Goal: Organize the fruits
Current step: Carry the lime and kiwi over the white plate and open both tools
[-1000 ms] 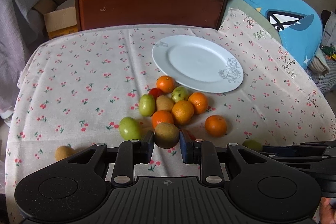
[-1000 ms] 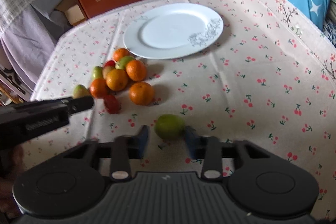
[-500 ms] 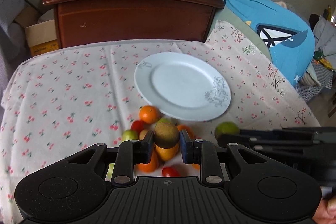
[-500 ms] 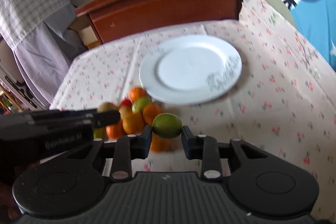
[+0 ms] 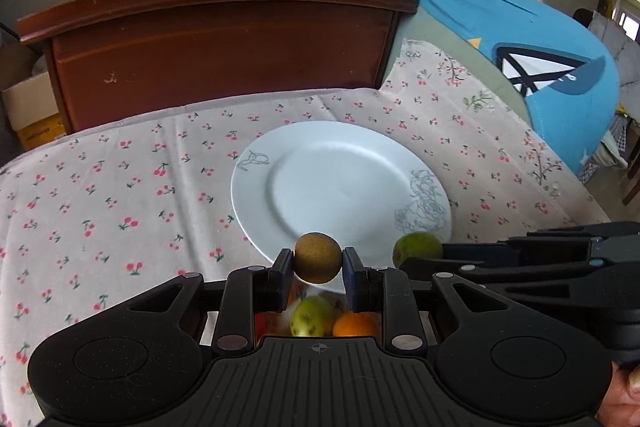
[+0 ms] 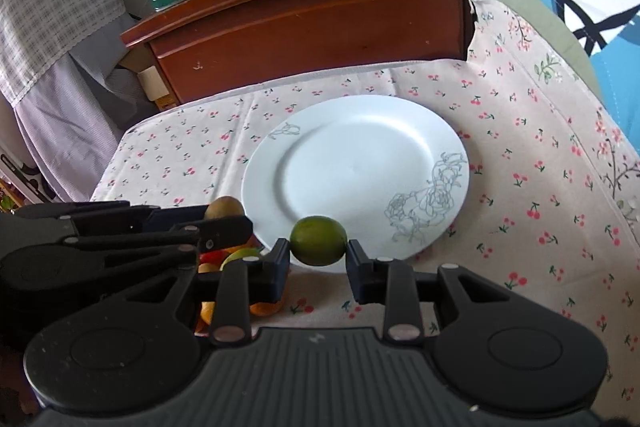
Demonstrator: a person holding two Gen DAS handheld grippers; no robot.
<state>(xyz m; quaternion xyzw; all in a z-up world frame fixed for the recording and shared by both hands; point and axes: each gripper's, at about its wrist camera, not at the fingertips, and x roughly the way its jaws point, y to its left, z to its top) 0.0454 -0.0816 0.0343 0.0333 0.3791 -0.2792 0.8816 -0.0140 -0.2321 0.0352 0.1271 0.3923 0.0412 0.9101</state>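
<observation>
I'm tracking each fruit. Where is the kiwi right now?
The kiwi sits clamped in the left gripper, at the near rim of the white plate, left of the lime.

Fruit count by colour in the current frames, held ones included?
Partly hidden pile, so visible only.
Brown: 1, kiwi in left gripper
Green: 2, lime in right gripper, plus green fruit in the pile
Orange: 1, orange
Red: 1, red fruit
Total: 5 visible, none on the plate yet.
</observation>
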